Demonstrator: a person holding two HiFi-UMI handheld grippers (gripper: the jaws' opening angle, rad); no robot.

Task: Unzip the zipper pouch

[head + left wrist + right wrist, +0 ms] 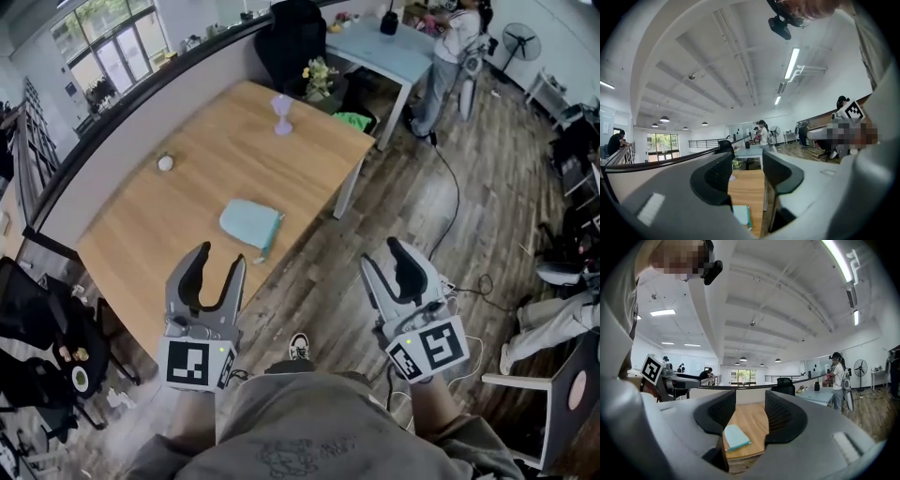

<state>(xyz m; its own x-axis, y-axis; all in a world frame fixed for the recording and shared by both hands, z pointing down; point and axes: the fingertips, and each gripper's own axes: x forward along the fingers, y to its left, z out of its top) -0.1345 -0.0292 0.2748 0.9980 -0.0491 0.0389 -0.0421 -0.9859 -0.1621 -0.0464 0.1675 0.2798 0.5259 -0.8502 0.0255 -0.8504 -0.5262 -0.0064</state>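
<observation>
The left tongs [220, 258] and right tongs [382, 255] hang side by side, well apart, each with its jaws spread and empty. Just ahead of the left tongs, a light-blue zipper pouch [251, 223] lies flat near the edge of the desk [141, 225], touched by neither. Farther beyond it stands a purple goblet [282, 114], with a small white ball [165, 163] off to its left. The right tongs hang over wooden floor [394, 187].

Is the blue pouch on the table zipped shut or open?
Probably shut: the pouch lies flat on the table with no gap showing along its zipper edge, but it is too small to be sure.
</observation>
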